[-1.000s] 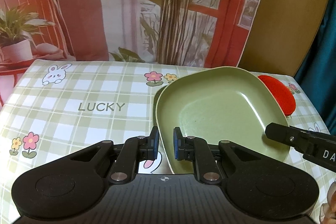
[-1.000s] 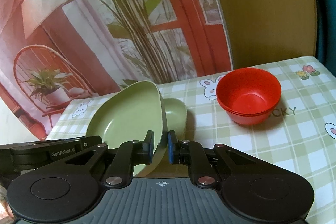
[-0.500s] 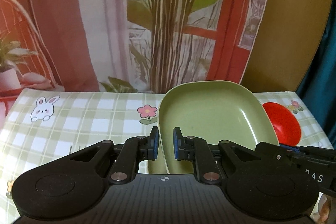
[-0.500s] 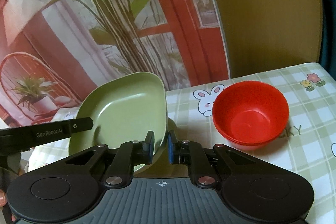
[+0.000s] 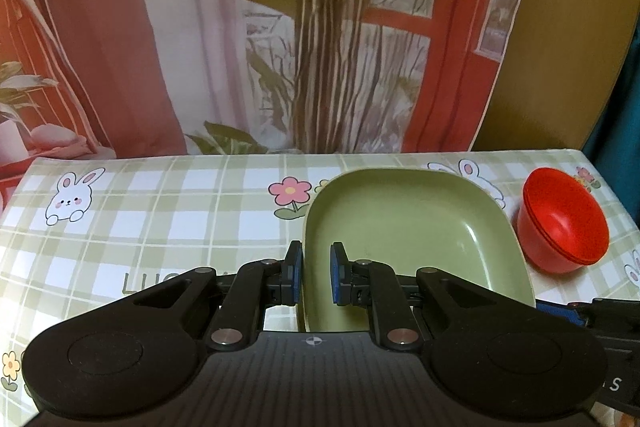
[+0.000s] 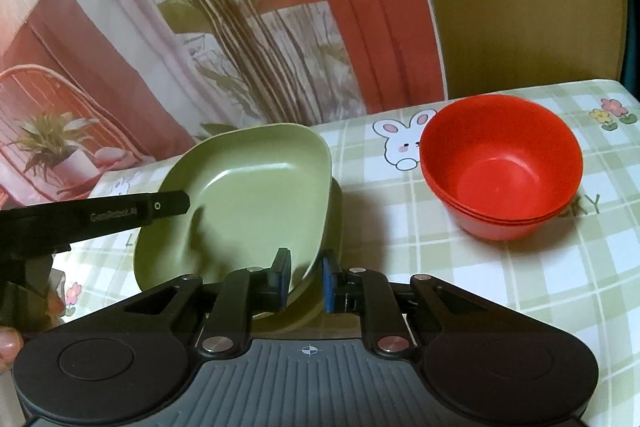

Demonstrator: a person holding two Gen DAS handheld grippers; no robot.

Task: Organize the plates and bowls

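A green square plate (image 5: 412, 239) is held by both grippers, one at each side rim. My left gripper (image 5: 316, 277) is shut on its left rim. In the right wrist view my right gripper (image 6: 306, 279) is shut on the plate's (image 6: 248, 195) near right rim, and the plate is tilted just above a second green plate (image 6: 334, 227) lying on the table. A stack of red bowls (image 6: 500, 171) stands to the right; it also shows in the left wrist view (image 5: 562, 221).
The table (image 5: 160, 211) has a green checked cloth with rabbits and flowers. A printed backdrop (image 5: 280, 27) hangs along its far edge. The left gripper's finger (image 6: 120, 213) reaches over the plate in the right wrist view.
The held plate has been lowered toward the table and levelled. The red bowls now show more fully beside it. Both grippers keep their hold.
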